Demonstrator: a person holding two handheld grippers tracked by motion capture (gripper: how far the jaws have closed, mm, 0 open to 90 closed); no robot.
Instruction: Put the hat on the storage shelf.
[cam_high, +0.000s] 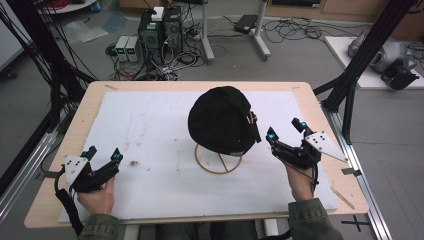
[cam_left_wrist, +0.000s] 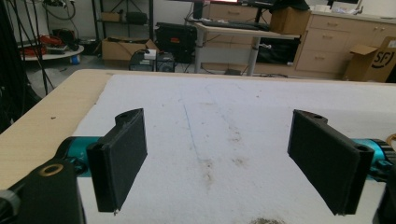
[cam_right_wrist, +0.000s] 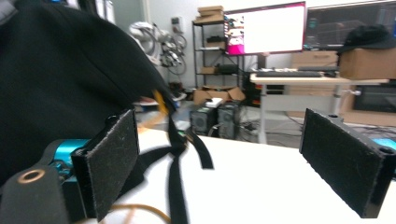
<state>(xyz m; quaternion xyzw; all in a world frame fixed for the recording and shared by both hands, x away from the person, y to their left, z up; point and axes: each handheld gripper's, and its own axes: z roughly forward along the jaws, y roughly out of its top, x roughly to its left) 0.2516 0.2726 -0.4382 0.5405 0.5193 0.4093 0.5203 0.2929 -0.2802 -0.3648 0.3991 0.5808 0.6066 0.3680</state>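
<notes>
We see a black cap (cam_high: 222, 120) sitting on a wire stand (cam_high: 218, 162) near the middle of the white mat (cam_high: 150, 120), a little right of centre, and it looks untouched by either tool. Our right gripper (cam_high: 285, 131) is nearest to it, just beside the cap's right edge, with its jaws spread wide and nothing between them. In the right gripper view the cap (cam_right_wrist: 60, 74) bulks up close on the left, and its black straps (cam_right_wrist: 180, 154) hang down ahead of the left pad (cam_right_wrist: 109, 161), near it but not caught by it. Whether that pad brushes the fabric we cannot tell. Our left gripper (cam_high: 102, 154) rests well apart from the cap, at the mat's near left corner, jaws also wide and empty; the left gripper view looks past its pads (cam_left_wrist: 119, 154) onto bare, stained mat (cam_left_wrist: 219, 126). We judge the work to be at its very start: the reach toward the cap is nearly made on the right side, but no grasp is taken, and the cap sits on the stand. Left to do, as we read it, is to close on the cap's edge or strap, lift it off the stand and deal with it; the left gripper has yet to come in.
</notes>
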